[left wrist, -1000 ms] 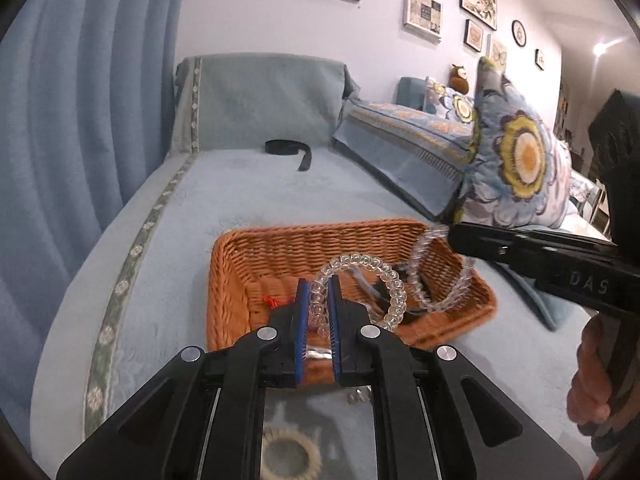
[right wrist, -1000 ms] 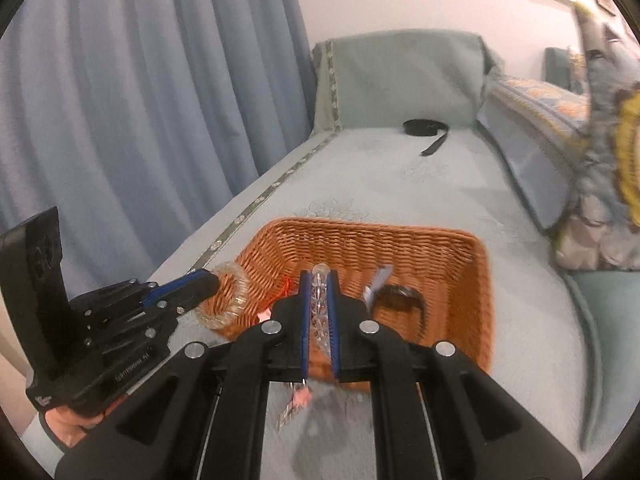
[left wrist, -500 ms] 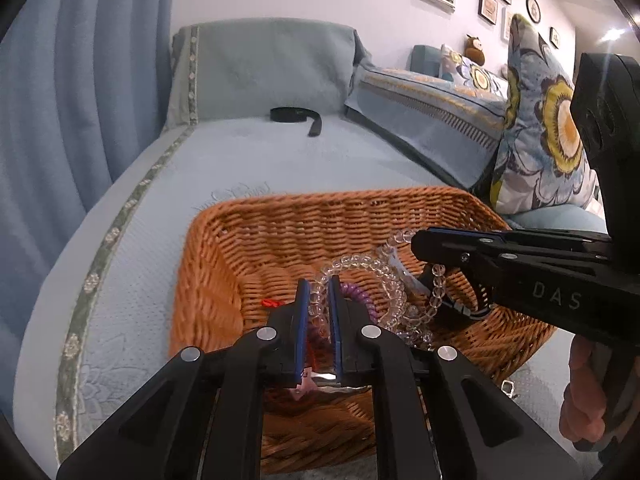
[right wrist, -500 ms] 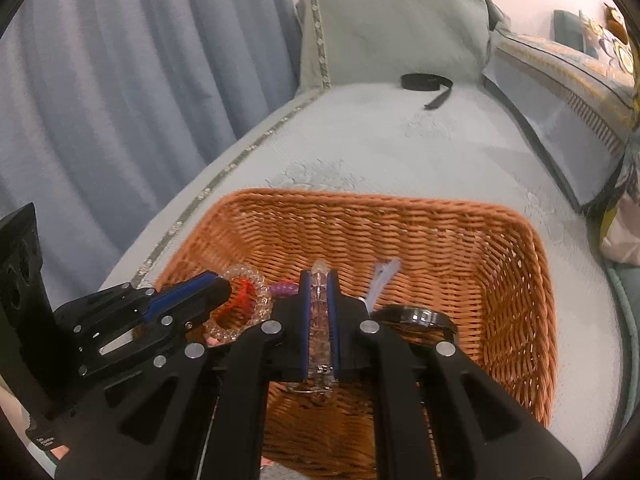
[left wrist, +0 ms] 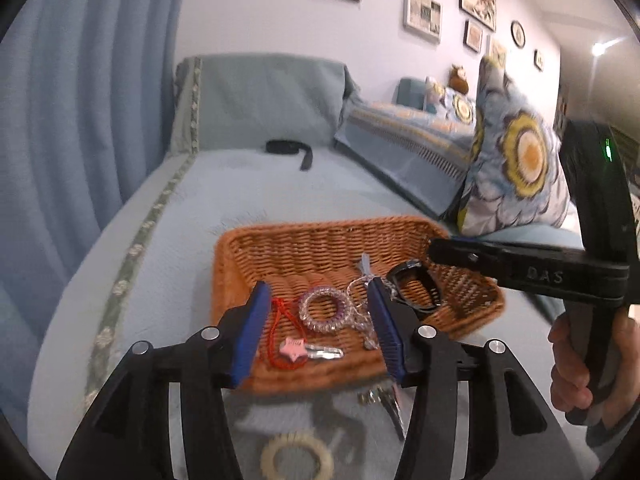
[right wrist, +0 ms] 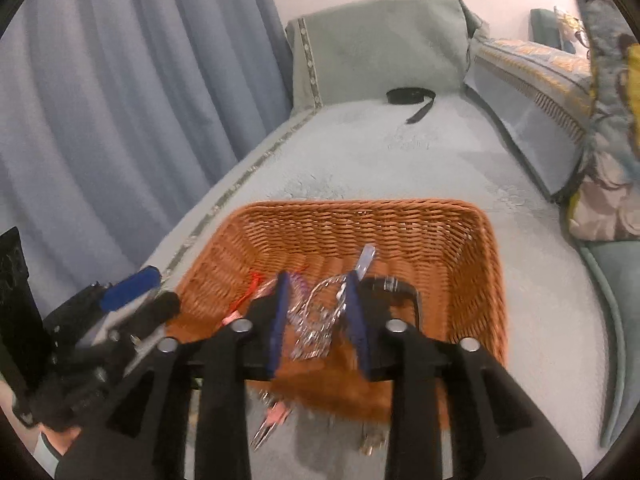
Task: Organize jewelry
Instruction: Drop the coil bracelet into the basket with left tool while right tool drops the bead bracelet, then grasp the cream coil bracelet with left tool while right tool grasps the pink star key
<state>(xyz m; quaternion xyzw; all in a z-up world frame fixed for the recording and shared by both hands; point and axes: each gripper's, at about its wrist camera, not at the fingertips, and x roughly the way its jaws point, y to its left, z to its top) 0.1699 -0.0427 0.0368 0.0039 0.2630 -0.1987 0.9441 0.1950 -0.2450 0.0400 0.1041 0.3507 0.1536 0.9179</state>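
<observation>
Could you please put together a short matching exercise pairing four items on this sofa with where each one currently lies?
Items:
1. clear beaded bracelet
2. black watch
3. cream ring
4. black strap

Places:
A. far end of the sofa, near the backrest
B. sofa fabric in front of the basket
C. inside the wicker basket, middle
D. inside the basket, right side

Pairs: 1-C, 2-D, 3-B, 4-A

Blue curtain [left wrist: 80,120], framed pictures [left wrist: 424,14]
</observation>
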